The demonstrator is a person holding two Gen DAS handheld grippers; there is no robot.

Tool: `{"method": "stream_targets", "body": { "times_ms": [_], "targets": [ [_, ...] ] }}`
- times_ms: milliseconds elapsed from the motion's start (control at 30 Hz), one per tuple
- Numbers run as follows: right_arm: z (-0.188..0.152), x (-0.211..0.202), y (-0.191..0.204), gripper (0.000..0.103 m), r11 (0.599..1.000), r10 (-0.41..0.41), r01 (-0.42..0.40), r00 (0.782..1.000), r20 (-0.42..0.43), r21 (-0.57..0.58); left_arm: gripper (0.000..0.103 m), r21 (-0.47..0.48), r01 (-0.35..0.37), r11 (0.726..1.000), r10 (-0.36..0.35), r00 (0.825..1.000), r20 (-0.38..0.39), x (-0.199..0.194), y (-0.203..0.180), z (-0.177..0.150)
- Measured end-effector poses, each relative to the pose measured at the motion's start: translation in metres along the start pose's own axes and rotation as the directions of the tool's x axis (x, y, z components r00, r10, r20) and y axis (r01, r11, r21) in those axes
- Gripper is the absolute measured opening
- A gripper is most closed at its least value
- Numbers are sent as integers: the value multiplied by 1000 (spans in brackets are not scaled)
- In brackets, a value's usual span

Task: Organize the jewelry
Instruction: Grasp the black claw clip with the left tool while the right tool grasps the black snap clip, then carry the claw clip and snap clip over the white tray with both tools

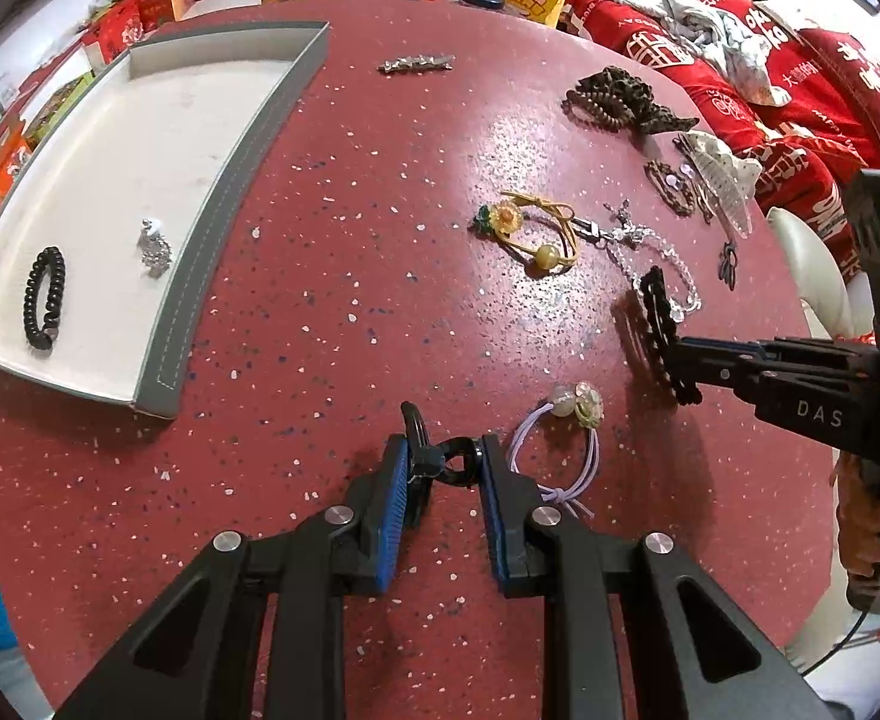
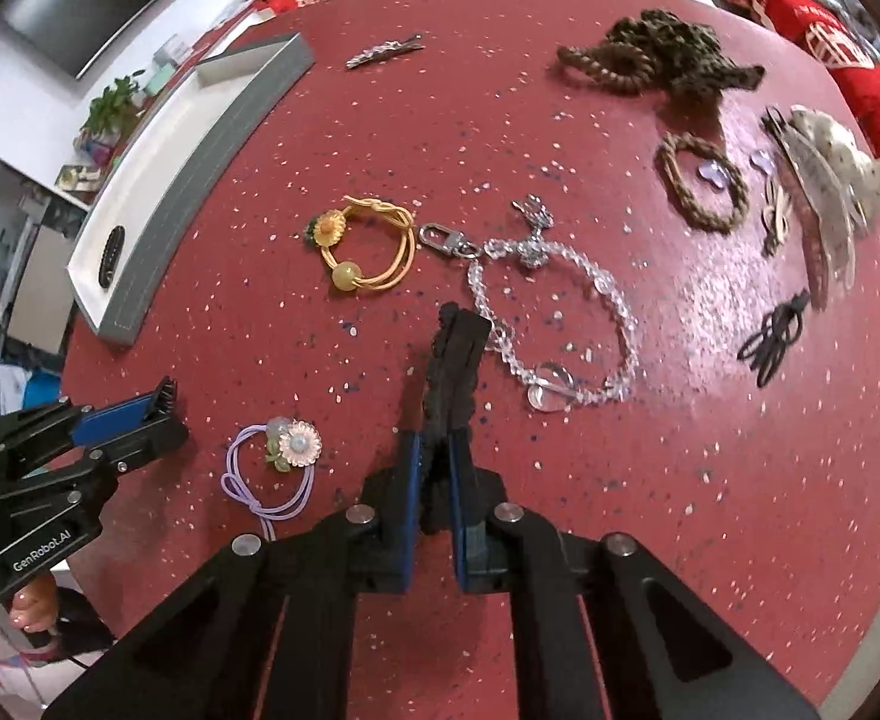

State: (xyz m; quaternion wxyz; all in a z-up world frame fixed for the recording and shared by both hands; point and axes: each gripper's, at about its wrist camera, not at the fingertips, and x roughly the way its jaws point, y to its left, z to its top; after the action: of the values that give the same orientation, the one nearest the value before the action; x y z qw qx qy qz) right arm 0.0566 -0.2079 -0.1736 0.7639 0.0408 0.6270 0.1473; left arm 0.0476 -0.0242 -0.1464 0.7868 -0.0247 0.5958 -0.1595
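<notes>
My left gripper [image 1: 442, 468] is closed around a small black hair clip [image 1: 434, 456] just above the red table [image 1: 350, 240]; it also shows in the right wrist view [image 2: 161, 405]. My right gripper [image 2: 434, 468] is shut on a long black toothed hair clip [image 2: 451, 372], held above the table; it shows in the left wrist view [image 1: 658, 330]. A grey-rimmed white tray [image 1: 140, 138] at the left holds a black coil hair tie [image 1: 44, 297] and a silver trinket [image 1: 155, 246].
Loose on the table: a purple flower hair tie [image 1: 565, 420], a yellow sunflower bracelet [image 1: 529, 228], a crystal bead chain [image 2: 559, 312], a silver clip [image 1: 416, 64], brown rope pieces [image 1: 619, 99], a beige claw clip [image 2: 829, 198], a small black clip [image 2: 775, 336]. Red cushions lie beyond.
</notes>
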Motion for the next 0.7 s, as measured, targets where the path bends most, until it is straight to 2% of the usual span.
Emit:
{"method": "stream_targets", "body": {
  "times_ms": [233, 567, 700],
  "targets": [
    [-9, -6, -15, 10, 992, 29, -28, 1000, -4, 124, 25, -13, 3, 1000, -2, 1000, 9, -7, 5, -1],
    [-8, -7, -8, 9, 991, -33, 33, 999, -5, 130, 25, -20, 10, 1000, -9, 1000, 25, -16, 9, -3],
    [-9, -8, -9, 5, 985, -4, 2, 1000, 16, 173, 25, -29, 5, 1000, -4, 1000, 30, -22, 14, -3]
  ]
}}
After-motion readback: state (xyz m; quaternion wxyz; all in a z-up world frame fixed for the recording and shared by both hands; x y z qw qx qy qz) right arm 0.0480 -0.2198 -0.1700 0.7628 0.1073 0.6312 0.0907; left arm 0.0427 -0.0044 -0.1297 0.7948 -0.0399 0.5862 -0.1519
